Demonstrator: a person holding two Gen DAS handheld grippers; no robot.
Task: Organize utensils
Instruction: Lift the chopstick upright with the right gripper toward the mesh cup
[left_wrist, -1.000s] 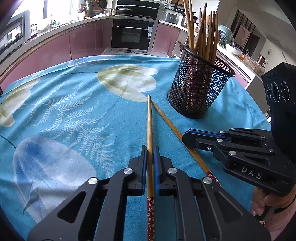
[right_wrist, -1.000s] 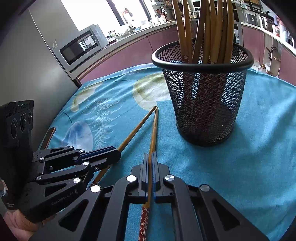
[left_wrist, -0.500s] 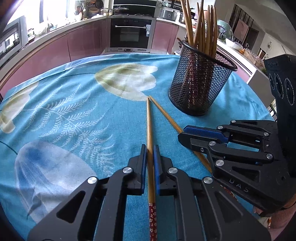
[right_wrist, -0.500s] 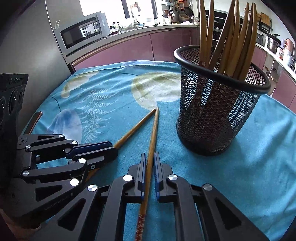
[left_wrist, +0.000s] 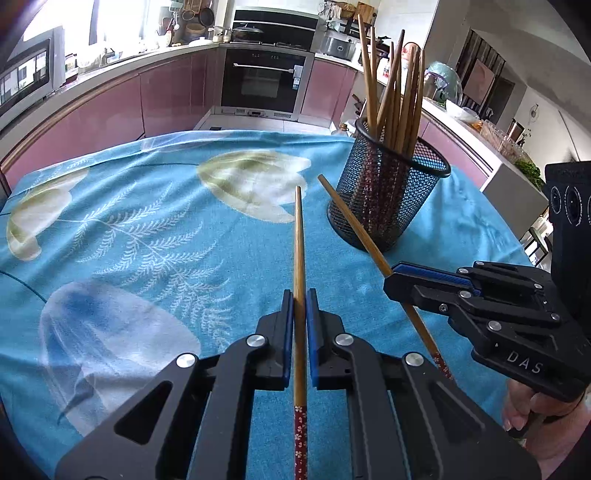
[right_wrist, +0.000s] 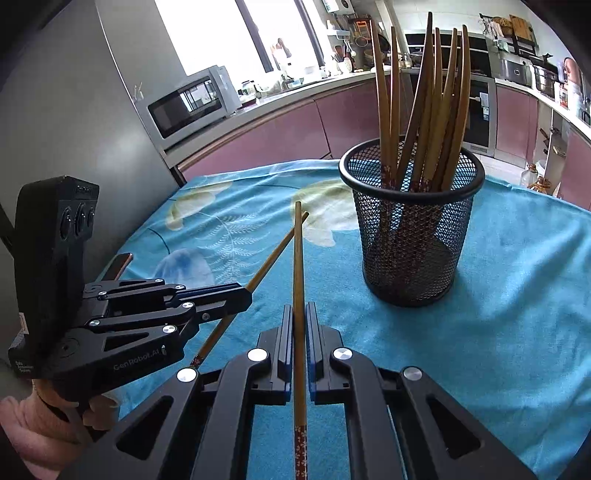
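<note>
Both chopsticks (left_wrist: 300, 236) now off cloth (left_wrist: 147, 229).

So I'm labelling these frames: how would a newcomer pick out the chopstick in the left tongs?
Start at the black mesh cup on the blue cloth. Two chopsticks are held in front of it; the left tongs grip the chopstick farther from the cup, unlike the right chopstick crossing the cup's base.

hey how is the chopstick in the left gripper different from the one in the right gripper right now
The left gripper holds its chopstick pointing past the mesh cup on its left; the right gripper holds its chopstick angled so the tip crosses the left chopstick's tip in the right wrist view. The left chopstick's tip sits farther from the cup. Both are brown wood with red flowered ends, clamped mid-shaft.
</note>
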